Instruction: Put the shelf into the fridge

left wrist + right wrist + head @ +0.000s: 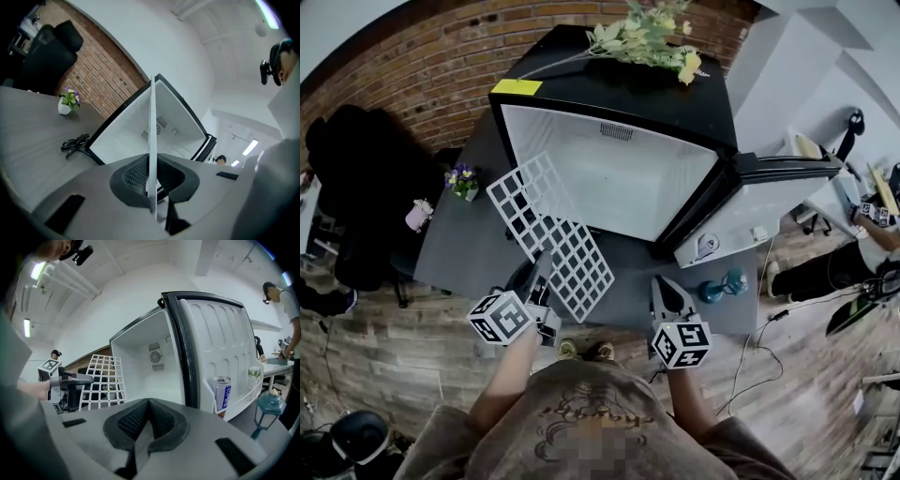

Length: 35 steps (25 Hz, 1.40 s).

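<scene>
A white grid shelf (548,234) hangs tilted in front of the open fridge (619,169), and my left gripper (541,265) is shut on its near edge. In the left gripper view the shelf (151,122) shows edge-on as a thin white line pinched between the pads, in line with the white fridge interior (131,131). My right gripper (660,284) is shut and empty, to the right of the shelf, before the fridge door (750,211). The right gripper view shows its closed jaws (149,401), the shelf (104,378) and the left gripper (70,385) at the left.
The fridge stands on a dark grey table (469,244), door swung out to the right with a can (219,392) in its rack. A small flower pot (464,180), a pink figure (418,216), teal objects (722,286) and a black cable (74,143) lie on the table. A black chair (347,187) stands left.
</scene>
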Motion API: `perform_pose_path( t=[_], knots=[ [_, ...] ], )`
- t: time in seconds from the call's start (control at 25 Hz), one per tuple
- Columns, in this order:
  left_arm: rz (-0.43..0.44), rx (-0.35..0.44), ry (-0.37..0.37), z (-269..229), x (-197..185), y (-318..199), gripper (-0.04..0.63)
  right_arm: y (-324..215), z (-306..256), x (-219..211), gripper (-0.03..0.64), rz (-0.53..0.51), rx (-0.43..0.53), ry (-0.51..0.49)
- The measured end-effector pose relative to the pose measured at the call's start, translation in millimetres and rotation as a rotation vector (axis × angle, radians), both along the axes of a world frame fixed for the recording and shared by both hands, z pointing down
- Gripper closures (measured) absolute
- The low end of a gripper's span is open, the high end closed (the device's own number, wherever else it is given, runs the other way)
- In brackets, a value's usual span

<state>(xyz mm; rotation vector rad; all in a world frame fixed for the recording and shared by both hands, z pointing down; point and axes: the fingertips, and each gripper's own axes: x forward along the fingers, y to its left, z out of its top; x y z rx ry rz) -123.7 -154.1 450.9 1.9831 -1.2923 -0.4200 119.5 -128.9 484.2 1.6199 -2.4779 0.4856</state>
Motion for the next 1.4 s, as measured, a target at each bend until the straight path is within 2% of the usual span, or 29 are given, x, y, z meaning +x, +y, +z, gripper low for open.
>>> perform_pose_path(
  t=[0.4,0.64,0.88,1.4],
  knots=[
    [-0.035,-0.068,0.266,8.0,-4.7,-2.7,0.548,3.4,1.0,7.9,0.617,0.03,-0.005,0.016],
    [-0.058,-0.103,0.473,7.8,-2.9,-3.0,0.548,8.0,3.1,11.9,0.617,0.045,-0.014,0.016],
    [-0.093,-0.132,0.615,6.7,-4.9,-4.4,0.548,12.5,5.4,19.0,0.617,0.067,-0.021,0.005],
    [-0.174,-0.168,0.772,7.3,9.8,-5.2,0.548,21.1,11.5,26.0,0.617,0.081,-0.036,-0.008]
  ],
)
